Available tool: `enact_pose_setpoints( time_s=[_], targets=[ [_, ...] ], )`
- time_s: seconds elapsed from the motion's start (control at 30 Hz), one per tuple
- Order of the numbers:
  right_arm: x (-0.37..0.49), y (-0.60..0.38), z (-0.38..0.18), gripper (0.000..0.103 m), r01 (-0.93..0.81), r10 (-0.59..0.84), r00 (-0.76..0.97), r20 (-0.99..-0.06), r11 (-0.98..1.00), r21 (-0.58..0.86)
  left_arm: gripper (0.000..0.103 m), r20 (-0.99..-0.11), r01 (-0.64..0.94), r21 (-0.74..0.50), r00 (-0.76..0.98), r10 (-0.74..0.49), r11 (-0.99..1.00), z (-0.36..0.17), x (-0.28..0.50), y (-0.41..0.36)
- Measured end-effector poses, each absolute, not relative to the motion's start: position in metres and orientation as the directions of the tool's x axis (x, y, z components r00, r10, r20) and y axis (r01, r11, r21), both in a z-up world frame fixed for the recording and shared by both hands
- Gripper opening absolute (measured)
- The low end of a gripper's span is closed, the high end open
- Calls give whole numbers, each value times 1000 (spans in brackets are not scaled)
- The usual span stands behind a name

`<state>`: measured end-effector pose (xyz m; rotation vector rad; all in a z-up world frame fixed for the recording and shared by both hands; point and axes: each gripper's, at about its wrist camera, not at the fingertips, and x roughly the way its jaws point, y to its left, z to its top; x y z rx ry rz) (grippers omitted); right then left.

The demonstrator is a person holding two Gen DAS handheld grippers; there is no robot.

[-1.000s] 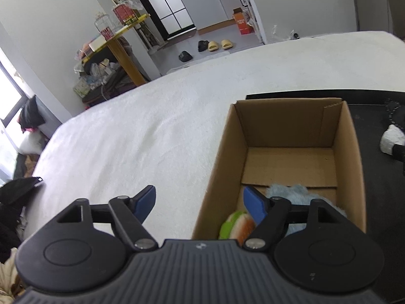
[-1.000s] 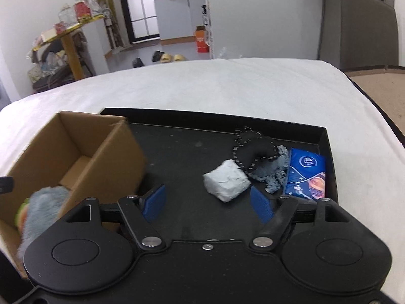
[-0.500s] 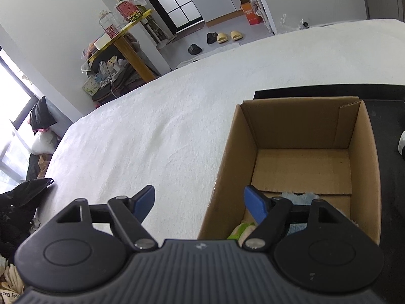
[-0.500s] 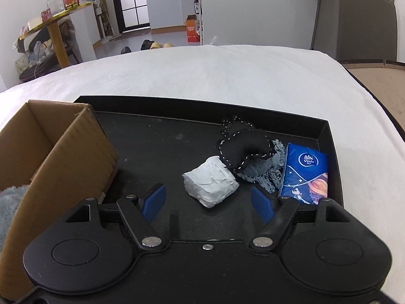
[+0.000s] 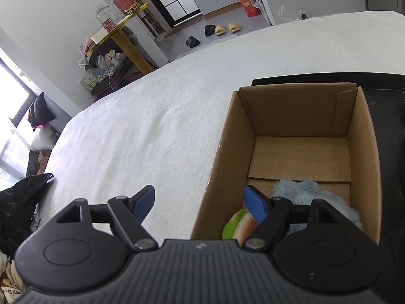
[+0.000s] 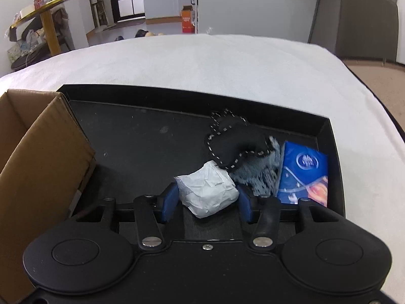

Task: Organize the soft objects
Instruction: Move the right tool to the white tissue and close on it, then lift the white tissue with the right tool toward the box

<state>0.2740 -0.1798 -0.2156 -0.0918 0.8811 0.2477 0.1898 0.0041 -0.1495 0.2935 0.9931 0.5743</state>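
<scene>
A white wrapped soft packet lies on the black tray. My right gripper has its blue pads on both sides of the packet, touching or nearly touching it. Behind it lie a black stitched plush, a grey fluffy cloth and a blue tissue pack. The cardboard box holds a light blue fluffy toy and a green-orange soft toy. My left gripper is open and empty, straddling the box's left wall.
The tray and box sit on a white bed cover. The box also shows at the left of the right wrist view. Beyond the bed are a yellow table, slippers and an orange carton.
My right gripper moved forward and down to the white packet and its jaws narrowed around it. My left gripper shifted a little; its jaws stayed open.
</scene>
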Motion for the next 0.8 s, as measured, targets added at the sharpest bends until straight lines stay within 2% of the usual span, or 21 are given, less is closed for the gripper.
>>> enact_pose_setpoints(
  time_s=[0.27, 0.8],
  targets=[
    [263, -184, -199, 49, -242, 201, 602, -773, 968, 63, 76, -721, -318, 436, 438, 538, 842, -141, 181, 7],
    [235, -203, -137, 49, -247, 290, 674, -679, 955, 162, 76, -756, -311, 329, 478, 446, 892, -131, 155, 21]
  ],
)
